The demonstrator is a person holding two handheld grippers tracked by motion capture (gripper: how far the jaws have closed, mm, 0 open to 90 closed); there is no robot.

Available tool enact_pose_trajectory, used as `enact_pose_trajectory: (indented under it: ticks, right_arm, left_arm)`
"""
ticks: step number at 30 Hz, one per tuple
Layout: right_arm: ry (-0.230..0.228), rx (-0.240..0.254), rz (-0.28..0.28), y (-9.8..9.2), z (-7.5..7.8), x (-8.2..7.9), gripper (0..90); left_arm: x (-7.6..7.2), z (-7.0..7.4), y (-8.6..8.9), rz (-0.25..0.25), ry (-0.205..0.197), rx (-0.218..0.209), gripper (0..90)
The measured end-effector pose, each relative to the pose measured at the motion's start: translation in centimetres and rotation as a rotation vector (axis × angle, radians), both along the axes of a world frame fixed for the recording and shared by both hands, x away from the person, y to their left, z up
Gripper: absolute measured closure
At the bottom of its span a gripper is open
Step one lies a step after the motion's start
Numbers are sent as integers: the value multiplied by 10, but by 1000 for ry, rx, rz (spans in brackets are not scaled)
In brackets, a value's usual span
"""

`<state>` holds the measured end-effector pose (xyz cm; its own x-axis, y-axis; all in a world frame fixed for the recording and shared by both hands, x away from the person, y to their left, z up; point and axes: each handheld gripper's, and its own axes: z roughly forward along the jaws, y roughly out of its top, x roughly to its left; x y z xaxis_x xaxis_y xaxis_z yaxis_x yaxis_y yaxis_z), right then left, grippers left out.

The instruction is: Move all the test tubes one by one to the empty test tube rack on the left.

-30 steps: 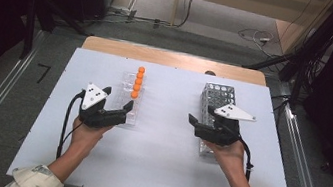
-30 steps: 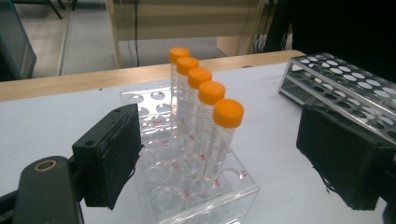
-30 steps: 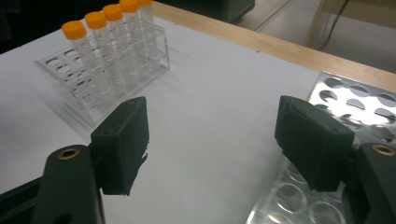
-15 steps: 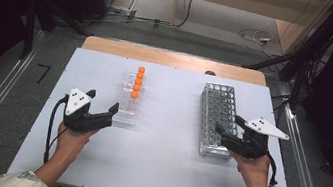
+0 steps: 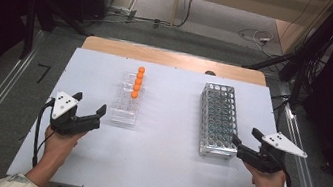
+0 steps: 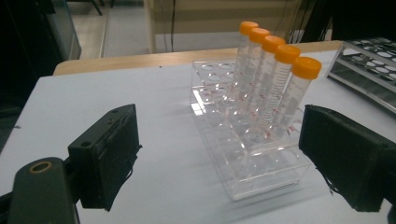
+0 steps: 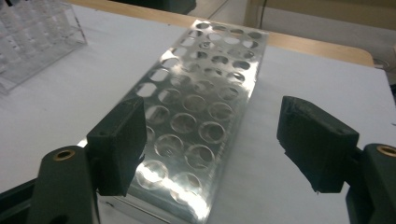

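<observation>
High view shows both hands drawn back toward the desk's near edge, the left gripper (image 5: 88, 104) open beside the clear rack (image 5: 128, 103) of orange-capped tubes (image 5: 138, 81), the right gripper (image 5: 244, 140) open and clear of the metal rack (image 5: 218, 119), suggesting positioning is finished.

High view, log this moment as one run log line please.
left gripper: open, near clear rack | right gripper: open, near metal rack | tubes: five, orange caps, in clear rack | metal rack: empty
</observation>
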<state>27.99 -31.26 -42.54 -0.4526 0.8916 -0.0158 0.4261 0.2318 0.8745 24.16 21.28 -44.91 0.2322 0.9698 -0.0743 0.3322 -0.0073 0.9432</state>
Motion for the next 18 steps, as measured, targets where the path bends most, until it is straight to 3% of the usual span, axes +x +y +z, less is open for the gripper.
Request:
enact_pose_trajectory:
  ticks: [6,11,15,18]
  right_arm:
    - [8,4,-61,-23,-7,-10,227]
    - [22,7,-125,-46,-13,-16,227]
    - [34,8,-180,-63,-18,-21,227]
    - [48,-3,-217,-70,-22,-22,214]
  left_arm:
    - [-5,-5,11,25,10,19,123]
    - [-13,-15,26,51,48,62,123]
    - [-18,-22,42,80,77,41,123]
    - [-20,-27,46,84,91,59,123]
